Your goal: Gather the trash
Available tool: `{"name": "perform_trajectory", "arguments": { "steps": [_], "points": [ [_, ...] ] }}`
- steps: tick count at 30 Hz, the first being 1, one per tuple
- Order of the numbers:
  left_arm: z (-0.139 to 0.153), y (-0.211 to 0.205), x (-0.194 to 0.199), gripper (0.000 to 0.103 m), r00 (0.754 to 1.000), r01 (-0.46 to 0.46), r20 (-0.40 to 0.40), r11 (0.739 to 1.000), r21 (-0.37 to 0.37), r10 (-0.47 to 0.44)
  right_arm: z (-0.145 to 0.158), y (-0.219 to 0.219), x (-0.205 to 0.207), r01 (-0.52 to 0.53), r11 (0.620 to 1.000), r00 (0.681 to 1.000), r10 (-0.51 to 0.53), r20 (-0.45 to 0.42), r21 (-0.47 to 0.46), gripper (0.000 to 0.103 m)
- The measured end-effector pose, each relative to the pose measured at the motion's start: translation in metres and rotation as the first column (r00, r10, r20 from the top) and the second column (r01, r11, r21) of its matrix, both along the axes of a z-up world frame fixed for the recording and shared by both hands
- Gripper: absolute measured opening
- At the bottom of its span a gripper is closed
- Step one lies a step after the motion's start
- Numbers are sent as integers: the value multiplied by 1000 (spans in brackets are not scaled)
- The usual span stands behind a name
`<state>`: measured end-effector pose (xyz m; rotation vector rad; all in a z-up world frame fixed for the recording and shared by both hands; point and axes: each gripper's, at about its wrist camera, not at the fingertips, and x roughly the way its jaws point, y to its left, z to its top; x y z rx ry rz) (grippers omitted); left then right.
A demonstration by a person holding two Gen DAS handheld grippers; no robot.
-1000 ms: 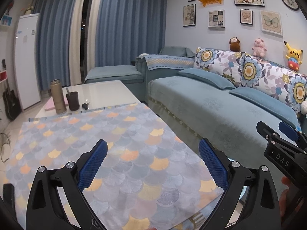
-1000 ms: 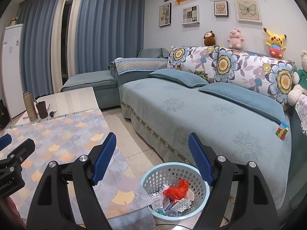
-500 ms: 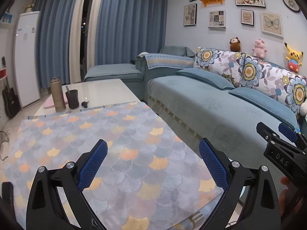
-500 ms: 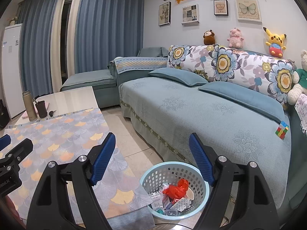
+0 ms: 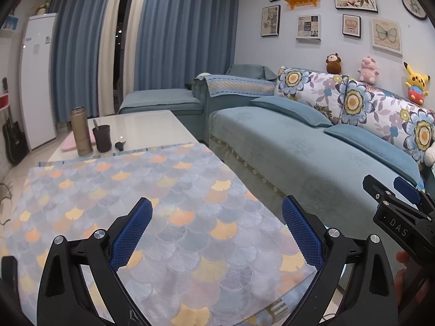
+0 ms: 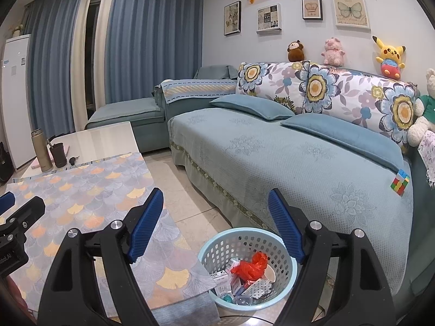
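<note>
Jaws on both the left gripper (image 5: 216, 231) and right gripper (image 6: 216, 221) are held wide apart, nothing gripped. Trash (image 6: 248, 267) is seen inside the light-blue basket (image 6: 291, 275) on the floor, between desk (image 6: 81, 206) and sofa (image 6: 272, 157). Farther back, a thermos (image 5: 81, 131) and a cup (image 5: 102, 138) are placed on the desk.
</note>
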<state>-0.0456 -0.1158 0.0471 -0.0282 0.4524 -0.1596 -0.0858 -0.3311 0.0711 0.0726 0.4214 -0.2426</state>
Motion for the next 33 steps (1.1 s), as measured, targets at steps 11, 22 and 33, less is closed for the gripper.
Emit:
{"name": "perform_trajectory", "arguments": {
  "steps": [11, 22, 33],
  "points": [
    [-3, -1, -5, 93, 1000, -17, -11, 999, -28, 16, -5, 4, -3, 7, 1000, 1000, -7, -3, -5, 75],
    [-2, 1, -4, 93, 1000, -15, -6, 1000, -25, 15, -5, 3, -3, 6, 1000, 1000, -6, -2, -5, 76],
    [-1, 0, -5, 93, 1000, -14, -6, 1000, -27, 14, -8, 8, -4, 3, 1000, 1000, -3, -6, 1, 76]
  ]
}}
